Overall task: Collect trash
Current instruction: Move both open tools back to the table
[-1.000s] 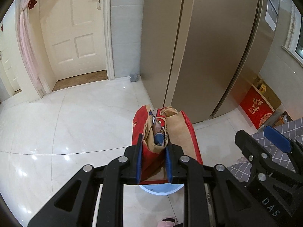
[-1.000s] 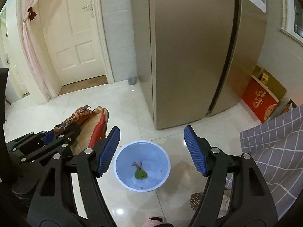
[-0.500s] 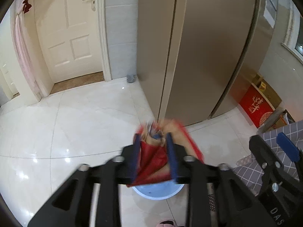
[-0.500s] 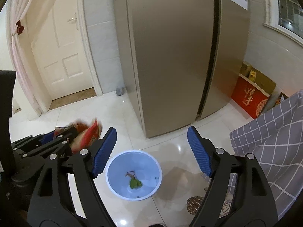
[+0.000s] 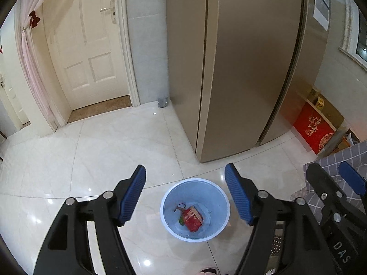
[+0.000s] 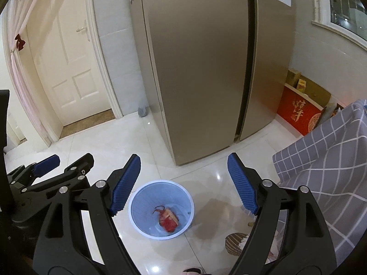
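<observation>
A crumpled red paper bag (image 5: 192, 219) (image 6: 168, 220) lies at the bottom of a light blue bin (image 5: 167, 197) (image 6: 137, 197) on the white tiled floor. Something green peeks out beside the bag. My left gripper (image 5: 184, 193) hangs above the bin, its jaws opening, with nothing between the blue pads. My right gripper (image 6: 184, 183) also hovers over the bin, open and empty. The left gripper (image 6: 64, 162) shows at the left edge of the right wrist view, and the right gripper (image 5: 332, 178) at the right edge of the left wrist view.
A tall bronze fridge (image 5: 240, 68) stands just behind the bin. A white door (image 5: 89, 45) and pink curtain (image 5: 32, 68) are at the back left. A grey checked cloth (image 6: 321, 160) drapes at the right, with a red box (image 6: 298, 114) behind it.
My left gripper opened and let go of the red paper bag, which dropped into the blue bin. The right gripper stayed open and shifted slightly.
</observation>
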Motion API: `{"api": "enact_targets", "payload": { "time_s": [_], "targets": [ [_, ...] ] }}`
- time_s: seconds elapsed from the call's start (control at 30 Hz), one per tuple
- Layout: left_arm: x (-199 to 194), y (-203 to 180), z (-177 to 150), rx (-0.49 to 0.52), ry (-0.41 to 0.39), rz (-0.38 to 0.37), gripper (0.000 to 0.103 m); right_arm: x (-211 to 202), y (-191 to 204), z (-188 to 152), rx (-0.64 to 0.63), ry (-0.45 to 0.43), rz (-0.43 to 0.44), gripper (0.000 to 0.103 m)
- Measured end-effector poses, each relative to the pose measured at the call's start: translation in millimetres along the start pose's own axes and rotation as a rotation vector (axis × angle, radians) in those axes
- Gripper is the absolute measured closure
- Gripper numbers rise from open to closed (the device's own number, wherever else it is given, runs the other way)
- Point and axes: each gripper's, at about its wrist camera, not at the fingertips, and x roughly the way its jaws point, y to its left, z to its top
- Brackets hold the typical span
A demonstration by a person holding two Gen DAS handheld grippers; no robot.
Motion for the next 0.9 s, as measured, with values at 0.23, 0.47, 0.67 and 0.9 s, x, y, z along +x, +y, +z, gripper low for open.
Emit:
{"api": "enact_targets", "payload": {
  "time_s": [0.23, 0.47, 0.67, 0.9],
  "targets": [
    [-43, -11, 0, 0.012, -0.052, -0.016, 0.032, -38, -13, 2, 0.011, -0.035, -0.008, 0.025],
    [-100, -42, -3, 0.060, -0.135, -0.069, 0.029, -94, -39, 2, 0.035, -0.080, -0.035, 0.024],
    [-146, -81, -15, 0.124, -0.193, -0.131, 0.028, -145, -74, -9, 0.075, -0.109, -0.088, 0.023],
    [-189, -149, -44, 0.219, -0.216, -0.231, 0.026, -196, -126, -31, 0.120, -0.100, -0.185, 0.023]
  ]
}}
